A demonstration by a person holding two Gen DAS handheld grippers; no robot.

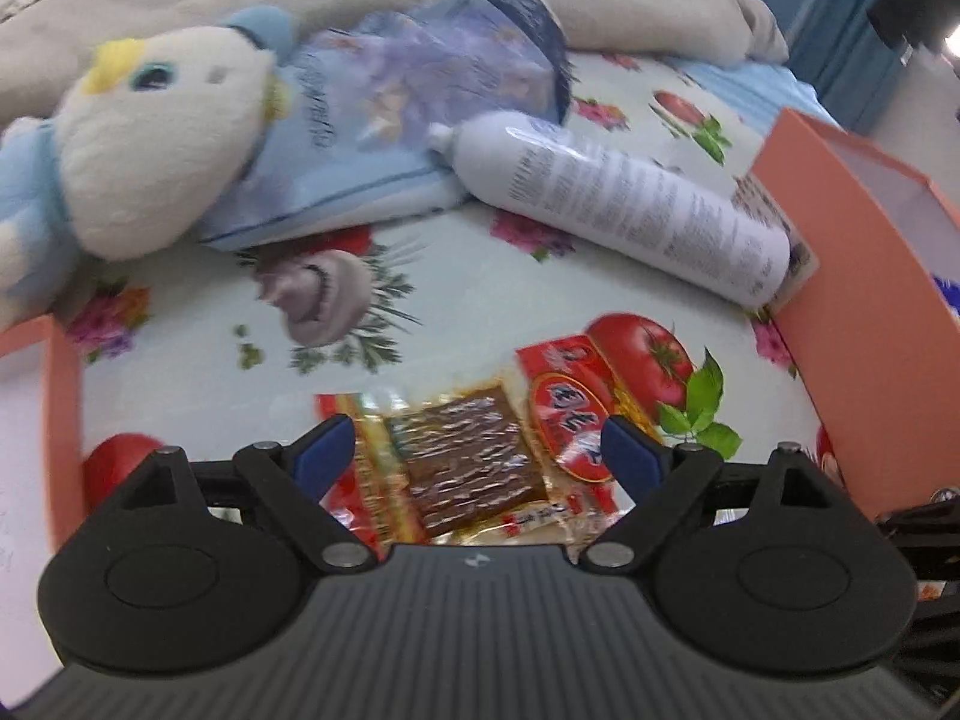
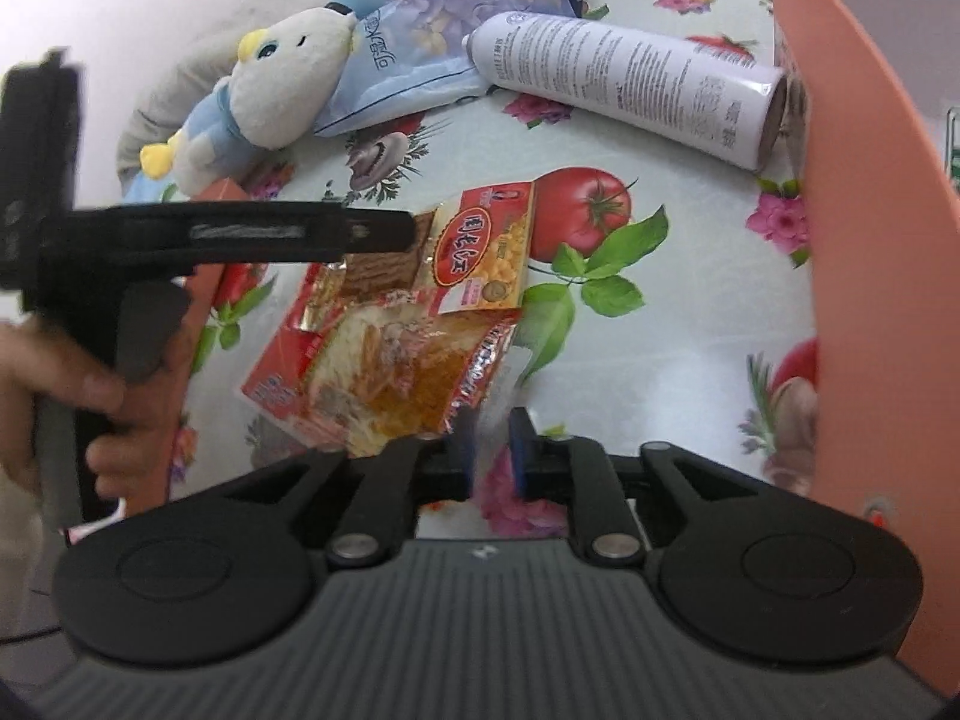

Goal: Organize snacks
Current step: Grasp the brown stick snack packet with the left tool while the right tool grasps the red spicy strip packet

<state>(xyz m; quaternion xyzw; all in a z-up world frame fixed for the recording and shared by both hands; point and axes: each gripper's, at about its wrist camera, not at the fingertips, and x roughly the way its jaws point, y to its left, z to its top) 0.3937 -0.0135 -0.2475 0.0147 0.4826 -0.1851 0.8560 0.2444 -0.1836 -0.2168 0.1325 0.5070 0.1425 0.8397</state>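
Observation:
A clear packet of brown dried strips with a red label (image 1: 462, 462) lies on the printed tablecloth. My left gripper (image 1: 480, 450) hangs over it, open wide, one blue pad on each side and neither touching it. The right wrist view shows this red-label packet (image 2: 480, 252) overlapping a second packet of orange shreds (image 2: 390, 378). My right gripper (image 2: 493, 450) stands slightly open just right of that packet's near corner. Only tablecloth shows in the gap between its fingers.
A tall orange box wall (image 1: 840, 300) (image 2: 870, 240) stands on the right, and another orange box (image 1: 60, 420) on the left. A white spray can (image 1: 630, 204), a blue bag (image 1: 384, 120) and a plush toy (image 1: 156, 138) lie farther back. A hand (image 2: 90, 396) holds the left tool.

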